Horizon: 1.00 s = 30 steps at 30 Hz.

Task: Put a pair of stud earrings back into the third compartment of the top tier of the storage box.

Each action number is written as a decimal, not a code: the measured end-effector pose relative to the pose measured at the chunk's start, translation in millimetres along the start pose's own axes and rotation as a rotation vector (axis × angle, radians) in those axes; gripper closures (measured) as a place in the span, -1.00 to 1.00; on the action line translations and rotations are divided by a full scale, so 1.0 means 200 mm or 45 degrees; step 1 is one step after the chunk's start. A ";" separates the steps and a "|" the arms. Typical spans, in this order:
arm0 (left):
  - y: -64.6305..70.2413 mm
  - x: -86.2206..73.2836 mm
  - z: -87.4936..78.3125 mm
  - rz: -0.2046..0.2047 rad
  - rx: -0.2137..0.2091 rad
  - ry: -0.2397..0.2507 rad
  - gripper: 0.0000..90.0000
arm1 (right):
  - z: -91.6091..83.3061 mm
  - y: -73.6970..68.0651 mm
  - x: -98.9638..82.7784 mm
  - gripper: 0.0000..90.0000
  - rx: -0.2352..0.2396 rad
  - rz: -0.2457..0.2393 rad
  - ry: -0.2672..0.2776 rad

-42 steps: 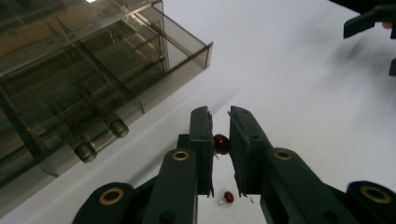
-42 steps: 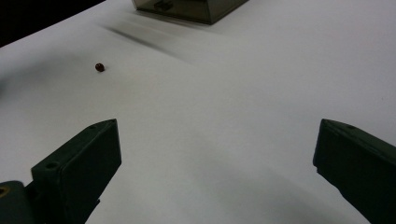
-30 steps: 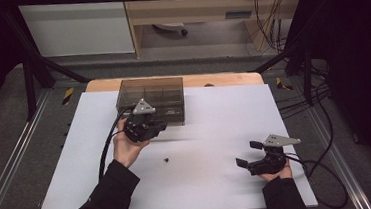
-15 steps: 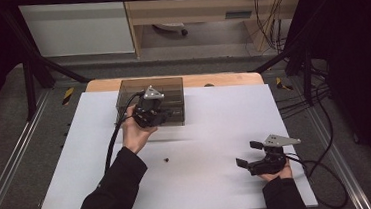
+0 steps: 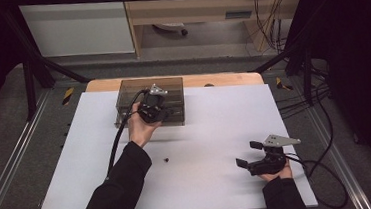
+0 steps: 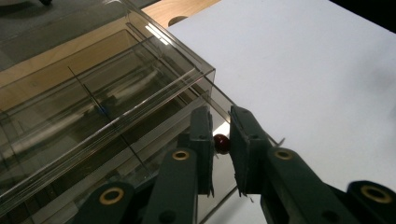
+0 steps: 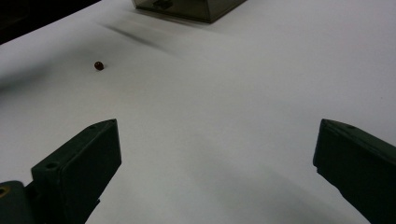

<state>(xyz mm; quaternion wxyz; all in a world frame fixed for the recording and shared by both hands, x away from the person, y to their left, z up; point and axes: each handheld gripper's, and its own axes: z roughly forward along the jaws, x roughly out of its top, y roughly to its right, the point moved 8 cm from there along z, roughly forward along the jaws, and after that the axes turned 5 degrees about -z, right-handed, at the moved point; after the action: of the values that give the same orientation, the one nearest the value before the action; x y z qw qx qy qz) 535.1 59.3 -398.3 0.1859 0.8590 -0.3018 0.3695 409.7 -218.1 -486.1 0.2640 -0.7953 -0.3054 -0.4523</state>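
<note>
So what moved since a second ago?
The left gripper travelled away from the person, from the near edge of the clear box to above it, shut on a small dark red bead throughout. The right gripper stayed put with its jaws open, and the other bead stayed on the white table.

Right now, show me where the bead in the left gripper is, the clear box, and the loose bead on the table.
held bead [image 6: 221,143]: left gripper view, its rounded side showing between the jaws.
clear box [image 5: 123,100]: high view, its left wall.
loose bead [image 7: 98,65]: right gripper view, its top.
</note>
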 end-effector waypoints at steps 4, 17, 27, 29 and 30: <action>-0.01 -0.03 0.04 -0.001 0.009 -0.020 0.76 | 0.00 0.00 0.00 -0.97 0.001 -0.001 -0.001; -0.03 -0.07 0.06 -0.021 -0.002 -0.030 0.73 | 0.00 0.00 0.00 -0.97 0.003 -0.001 -0.001; -0.02 -0.05 -0.08 -0.027 -0.011 0.052 0.25 | 0.00 0.00 0.00 -0.97 -0.001 -0.001 0.000; -0.01 -0.06 -0.12 -0.032 -0.026 0.074 0.13 | 0.00 0.00 0.00 -0.97 -0.001 -0.002 -0.003; -0.01 -0.07 -0.14 -0.034 -0.033 0.082 0.08 | 0.00 0.00 0.00 -0.97 -0.002 -0.003 -0.003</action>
<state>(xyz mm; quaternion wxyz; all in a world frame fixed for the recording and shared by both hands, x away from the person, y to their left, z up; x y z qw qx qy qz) 513.7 80.6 -390.2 0.2115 0.8482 -0.2887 0.3905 409.7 -218.1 -486.4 0.2625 -0.7957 -0.3065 -0.4518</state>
